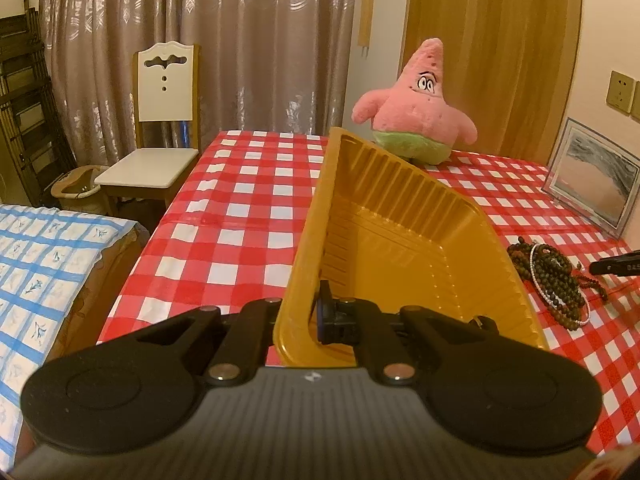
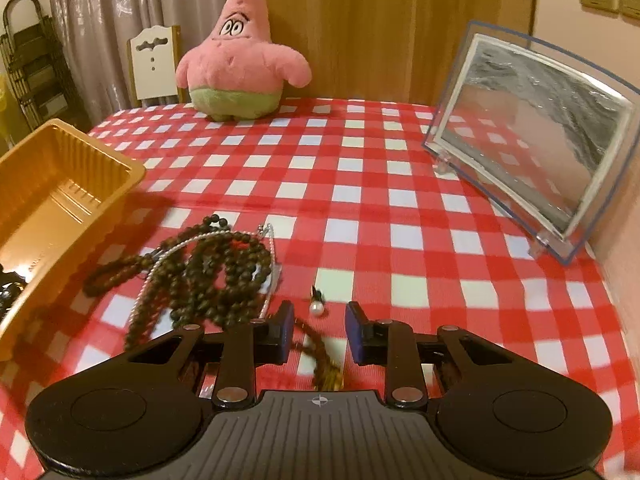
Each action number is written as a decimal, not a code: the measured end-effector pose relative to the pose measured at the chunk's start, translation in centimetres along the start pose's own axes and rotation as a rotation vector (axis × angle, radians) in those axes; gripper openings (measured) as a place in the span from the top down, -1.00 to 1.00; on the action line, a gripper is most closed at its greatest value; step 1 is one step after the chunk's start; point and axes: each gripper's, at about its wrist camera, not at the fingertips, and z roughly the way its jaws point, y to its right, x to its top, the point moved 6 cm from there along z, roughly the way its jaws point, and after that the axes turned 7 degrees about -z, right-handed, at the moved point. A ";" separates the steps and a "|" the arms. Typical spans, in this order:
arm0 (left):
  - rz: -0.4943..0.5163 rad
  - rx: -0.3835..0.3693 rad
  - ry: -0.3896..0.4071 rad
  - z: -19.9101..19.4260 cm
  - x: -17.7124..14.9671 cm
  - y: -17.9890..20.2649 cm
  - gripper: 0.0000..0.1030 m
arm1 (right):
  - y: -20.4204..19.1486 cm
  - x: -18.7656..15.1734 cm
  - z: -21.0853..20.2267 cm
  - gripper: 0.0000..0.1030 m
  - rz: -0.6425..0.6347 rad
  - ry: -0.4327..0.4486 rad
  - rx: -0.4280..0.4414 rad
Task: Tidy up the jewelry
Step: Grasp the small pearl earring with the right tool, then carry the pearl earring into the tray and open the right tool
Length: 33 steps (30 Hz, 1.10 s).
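My left gripper [image 1: 302, 314] is shut on the near wall of a yellow plastic tray [image 1: 392, 216] and holds it tilted above the red checked table [image 1: 240, 200]. The tray also shows at the left of the right wrist view [image 2: 52, 196]. A pile of dark bead strands with a silver chain [image 2: 208, 264] lies on the cloth, right of the tray; it also shows in the left wrist view [image 1: 556, 276]. A small pearl piece [image 2: 317, 307] lies just ahead of my right gripper [image 2: 318, 320], which is open above the cloth with a brown bead strand [image 2: 320, 356] under it.
A pink starfish plush [image 2: 240, 56] stands at the far side of the table. A clear framed picture [image 2: 528, 136] leans at the right, by the wall. A white chair [image 1: 160, 120] stands beyond the table's left corner. A blue checked surface [image 1: 44, 272] lies left of the table.
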 end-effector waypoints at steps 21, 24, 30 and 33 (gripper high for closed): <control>-0.009 -0.002 -0.012 0.6 0.2 -0.3 0.89 | 0.2 0.8 1.5 0.84 -0.015 0.008 -0.006; -0.009 -0.002 -0.011 0.5 0.2 -0.3 0.89 | -0.8 1.6 -0.6 0.84 0.023 0.052 0.042; -0.008 -0.004 -0.003 0.4 0.2 -0.2 0.90 | -6.9 3.2 -5.3 0.84 0.054 0.127 0.234; -0.008 -0.005 -0.004 0.4 0.2 -0.1 0.90 | -11.3 3.6 -6.5 0.84 0.048 0.132 0.340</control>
